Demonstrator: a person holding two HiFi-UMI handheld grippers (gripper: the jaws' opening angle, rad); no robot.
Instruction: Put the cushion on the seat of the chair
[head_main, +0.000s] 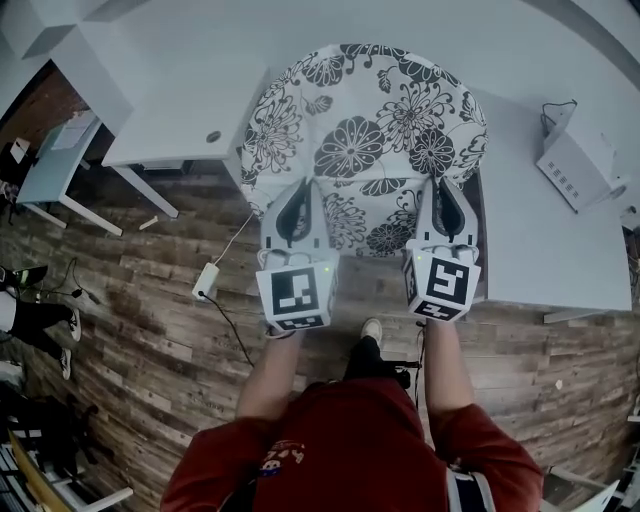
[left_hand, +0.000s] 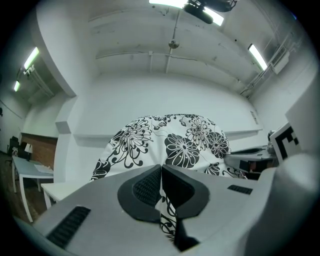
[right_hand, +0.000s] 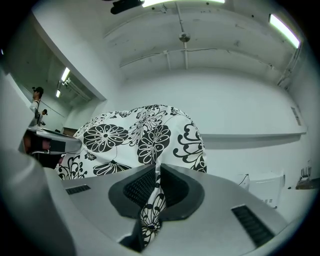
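Note:
A round white cushion (head_main: 365, 140) with black flower print hangs in the air between my two grippers, over the edge of white tables. My left gripper (head_main: 300, 200) is shut on its near left edge, and the fabric is pinched between the pads (left_hand: 147, 187). My right gripper (head_main: 445, 197) is shut on the near right edge, with cloth squeezed between its pads (right_hand: 141, 186). In the left gripper view the cushion (left_hand: 170, 145) rises above the jaws; in the right gripper view the cushion (right_hand: 140, 137) does the same. No chair seat shows clearly.
White tables (head_main: 170, 100) stand ahead, one to the right (head_main: 560, 250) carrying a white box (head_main: 580, 165). A white power adapter (head_main: 206, 280) with its cable lies on the wood floor. A dark frame edge (head_main: 481, 230) shows beside the cushion. A person stands far left (right_hand: 36, 102).

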